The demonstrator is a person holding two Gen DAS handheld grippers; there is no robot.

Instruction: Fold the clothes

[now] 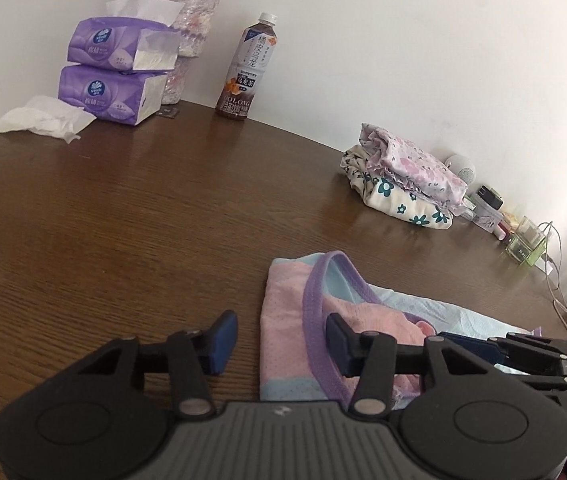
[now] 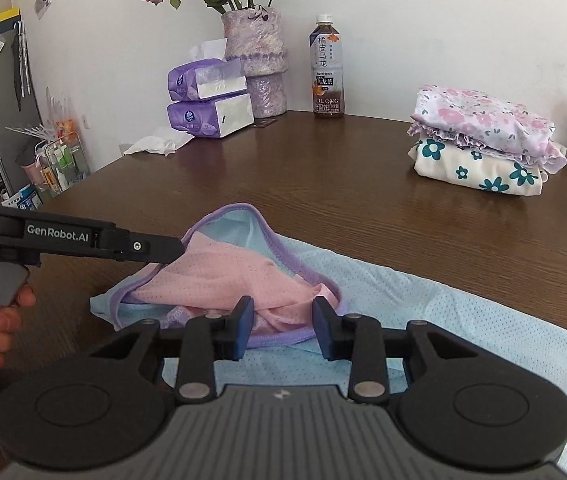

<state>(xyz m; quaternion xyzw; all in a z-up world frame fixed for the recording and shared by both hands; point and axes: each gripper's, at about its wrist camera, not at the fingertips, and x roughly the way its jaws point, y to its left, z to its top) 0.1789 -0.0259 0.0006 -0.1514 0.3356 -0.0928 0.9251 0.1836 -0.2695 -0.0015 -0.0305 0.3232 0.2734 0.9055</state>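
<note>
While a pink, blue and lilac-trimmed garment (image 2: 243,276) lies crumpled on the near part of a brown wooden table (image 2: 283,168), two hand-held grippers work its edge. At the neckline, the left gripper (image 1: 279,340) has cloth between half-parted jaws; whether the pads press it is unclear. Nearby, the right gripper (image 2: 283,322) straddles a bunched pink fold, jaws likewise part-open. Folded floral clothes (image 2: 483,144) sit stacked well apart.

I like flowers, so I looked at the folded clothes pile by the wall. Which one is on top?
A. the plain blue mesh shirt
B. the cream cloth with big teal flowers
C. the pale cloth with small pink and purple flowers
C: the pale cloth with small pink and purple flowers lies folded on top of the cream cloth with big teal flowers.
</note>
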